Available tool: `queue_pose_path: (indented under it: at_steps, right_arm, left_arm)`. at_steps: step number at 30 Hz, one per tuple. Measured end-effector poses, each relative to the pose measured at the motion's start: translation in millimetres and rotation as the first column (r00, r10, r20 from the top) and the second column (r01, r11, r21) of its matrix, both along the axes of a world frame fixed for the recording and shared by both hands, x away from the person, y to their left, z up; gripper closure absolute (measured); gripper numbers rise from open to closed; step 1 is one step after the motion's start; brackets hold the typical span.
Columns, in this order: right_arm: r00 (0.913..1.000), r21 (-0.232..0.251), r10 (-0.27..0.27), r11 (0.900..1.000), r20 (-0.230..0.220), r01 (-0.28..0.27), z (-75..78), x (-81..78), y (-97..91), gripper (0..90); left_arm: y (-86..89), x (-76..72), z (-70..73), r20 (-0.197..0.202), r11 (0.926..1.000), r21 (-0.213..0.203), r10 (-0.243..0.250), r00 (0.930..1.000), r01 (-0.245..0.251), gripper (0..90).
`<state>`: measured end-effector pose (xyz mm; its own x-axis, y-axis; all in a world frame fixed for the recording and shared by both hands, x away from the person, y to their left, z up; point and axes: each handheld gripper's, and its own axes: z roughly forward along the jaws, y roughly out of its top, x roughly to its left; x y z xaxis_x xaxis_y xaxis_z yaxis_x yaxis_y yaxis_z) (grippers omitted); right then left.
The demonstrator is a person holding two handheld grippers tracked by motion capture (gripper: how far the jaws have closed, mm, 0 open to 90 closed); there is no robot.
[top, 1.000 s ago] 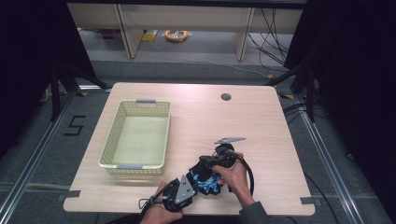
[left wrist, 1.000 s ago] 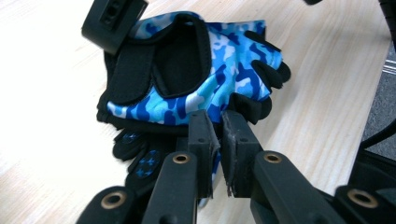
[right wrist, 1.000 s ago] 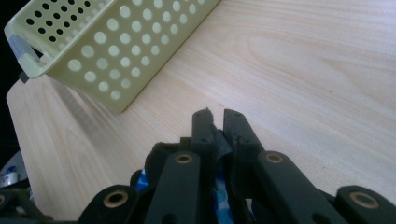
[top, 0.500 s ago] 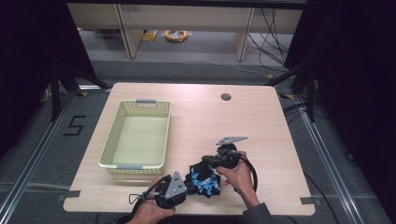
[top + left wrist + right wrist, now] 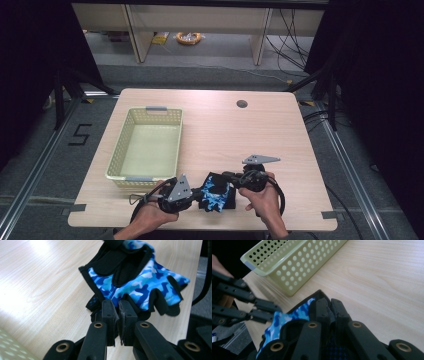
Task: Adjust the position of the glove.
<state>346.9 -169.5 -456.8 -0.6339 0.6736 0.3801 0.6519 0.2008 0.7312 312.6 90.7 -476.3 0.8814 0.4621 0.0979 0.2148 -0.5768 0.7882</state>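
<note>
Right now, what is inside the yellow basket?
Nothing shows inside the basket: its pale floor looks bare in the high view. The near wall hides a thin strip of floor. The blue camouflage glove is outside it, pinched by both grippers.

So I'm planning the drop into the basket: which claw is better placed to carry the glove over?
Left, probably. The left claw sits nearer the basket; both it and the right claw are shut on the glove.

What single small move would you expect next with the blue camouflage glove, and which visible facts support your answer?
Probably carry the glove left toward the basket. Both the left gripper and right gripper are shut on its edges, holding it between them near the table's front edge, and the basket beside it looks empty with its top open.
</note>
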Motion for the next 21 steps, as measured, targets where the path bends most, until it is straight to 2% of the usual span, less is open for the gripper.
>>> queue_pose_path:
  at_steps: [1,2,3,4,5,6,7,9,10,11,12,13,15,16,18,20,21]
  right_arm:
    - [0.9999,-0.002,0.005,1.0000,0.009,-0.005,-1.0,-0.8,-1.6,85.7]
    - [0.9999,0.007,-0.012,0.9999,-0.005,0.012,-1.3,-4.5,-1.5,85.7]
    - [0.9997,-0.002,-0.006,1.0000,0.022,0.006,-3.1,-4.8,-3.6,85.7]
    - [0.9998,0.008,-0.021,0.9998,0.007,0.021,-3.3,-8.2,-3.7,85.7]
    - [0.9996,0.013,-0.016,0.9998,0.025,0.016,-5.8,-8.2,-5.8,85.7]
    - [0.9996,0.031,-0.026,0.9992,0.007,0.026,-7.3,-10.8,-7.7,85.7]
    - [0.9994,0.054,-0.034,0.9980,-0.007,0.034,-8.3,-12.7,-8.4,85.7]
    - [0.9985,0.041,-0.055,0.9976,-0.003,0.055,-11.3,-16.5,-12.5,85.7]
    - [0.9985,0.051,-0.055,0.9972,-0.003,0.055,-12.4,-18.1,-13.5,85.7]
    - [0.9984,0.066,-0.056,0.9962,-0.006,0.057,-13.4,-21.2,-14.3,85.7]
    - [0.9980,0.061,-0.062,0.9962,-0.010,0.062,-14.6,-23.7,-14.4,85.7]
    - [0.9980,0.053,-0.062,0.9967,-0.001,0.062,-15.7,-25.7,-14.5,85.7]
    - [0.9984,0.068,-0.056,0.9961,-0.008,0.056,-16.7,-31.3,-13.8,85.7]
    - [0.9978,0.041,-0.066,0.9970,0.010,0.065,-18.1,-33.1,-13.6,85.7]
    - [0.9963,0.053,-0.083,0.9950,-0.022,0.084,-20.5,-39.4,-12.1,85.7]
    - [0.9968,0.045,-0.078,0.9959,-0.019,0.079,-23.6,-41.6,-14.4,85.7]
    - [0.9970,0.042,-0.076,0.9962,-0.010,0.076,-24.9,-42.6,-14.9,85.7]
  left_arm:
    - [-1.5,0.3,-0.3,0.002,1.0000,-0.001,0.008,1.0000,-0.008,83.7]
    - [-1.7,3.1,0.9,0.013,0.9998,0.020,-0.006,0.9999,0.006,83.7]
    - [-3.4,3.1,1.1,-0.006,1.0000,0.009,0.004,1.0000,-0.004,83.7]
    - [-4.7,5.1,1.1,-0.003,0.9999,0.017,0.000,1.0000,0.000,83.7]
    - [-5.8,8.2,1.9,-0.005,0.9996,0.028,-0.005,1.0000,0.005,83.8]
    - [-5.5,10.7,3.2,-0.003,0.9989,0.046,-0.010,0.9999,0.011,83.7]
    - [-6.2,13.9,3.6,-0.006,0.9993,0.035,-0.010,0.9999,0.010,83.7]
    - [-5.8,18.7,5.6,0.007,0.9991,0.039,-0.015,0.9999,0.014,83.7]
    - [-6.4,20.2,5.9,0.000,0.9997,0.025,-0.006,1.0000,0.006,83.7]
    - [-6.6,22.3,7.3,0.006,0.9990,0.042,-0.014,0.9999,0.014,83.7]
    - [-8.2,23.2,7.4,0.009,0.9984,0.052,-0.025,0.9996,0.025,83.8]
    - [-10.4,23.9,7.4,0.030,0.9971,0.069,-0.035,0.9989,0.033,83.8]
    - [-14.2,23.6,5.9,0.018,0.9954,0.084,-0.048,0.9987,0.046,83.7]
    - [-15.5,24.2,5.4,0.018,0.9946,0.092,-0.051,0.9986,0.049,83.8]
    - [-17.4,26.6,4.0,0.031,0.9921,0.111,-0.063,0.9975,0.059,83.7]
    - [-19.4,27.5,2.3,0.018,0.9918,0.112,-0.065,0.9977,0.063,83.7]
    - [-20.8,28.0,1.6,0.028,0.9908,0.116,-0.073,0.9969,0.070,83.7]
